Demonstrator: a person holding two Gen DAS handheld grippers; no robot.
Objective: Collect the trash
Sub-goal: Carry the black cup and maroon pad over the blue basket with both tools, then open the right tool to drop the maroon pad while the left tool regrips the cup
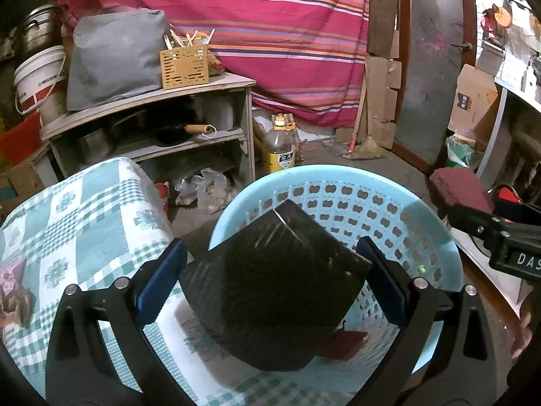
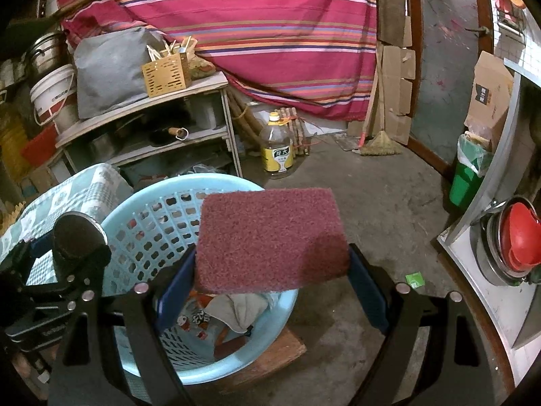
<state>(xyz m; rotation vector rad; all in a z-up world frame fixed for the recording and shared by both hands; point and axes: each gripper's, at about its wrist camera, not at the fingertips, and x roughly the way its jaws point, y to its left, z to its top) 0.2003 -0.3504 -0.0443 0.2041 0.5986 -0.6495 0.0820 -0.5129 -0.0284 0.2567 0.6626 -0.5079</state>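
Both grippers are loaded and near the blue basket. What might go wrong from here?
1. The scouring pad in the right gripper reaches past the blue basket rim; released here, it may land on the floor.
2. The black roll fills the left gripper and looks bulky; it may strike the rim and tip the light basket.
3. The grippers sit close together and may bump.

Illumination is dim and uneven, brightest at the upper right. Both fisheye views curve straight lines and darken to black at the corners. Near objects show slight softness; colours look oversaturated.
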